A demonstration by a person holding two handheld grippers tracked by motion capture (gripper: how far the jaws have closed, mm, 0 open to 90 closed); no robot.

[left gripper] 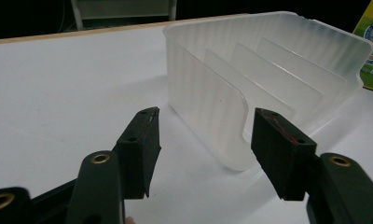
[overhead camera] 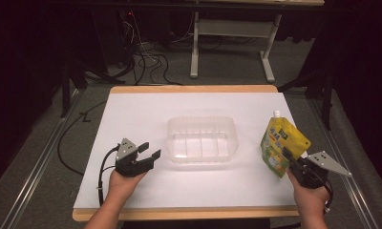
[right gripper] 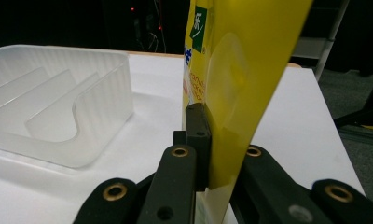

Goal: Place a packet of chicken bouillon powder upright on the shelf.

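Black jaws of the right claw (right gripper: 208, 140) are closed on the yellow pouch (right gripper: 240, 70), holding it above the surface (overhead camera: 146, 109). Left of it rests the translucent bin (overhead camera: 202, 140). Beyond the bin, the left claw (overhead camera: 148, 150) stands wide, empty.

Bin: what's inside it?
The bin holds no items, just three upright dividers of its own. Nothing covers its inside; the yellow pouch is outside, clamped in the right hand-held gripper.
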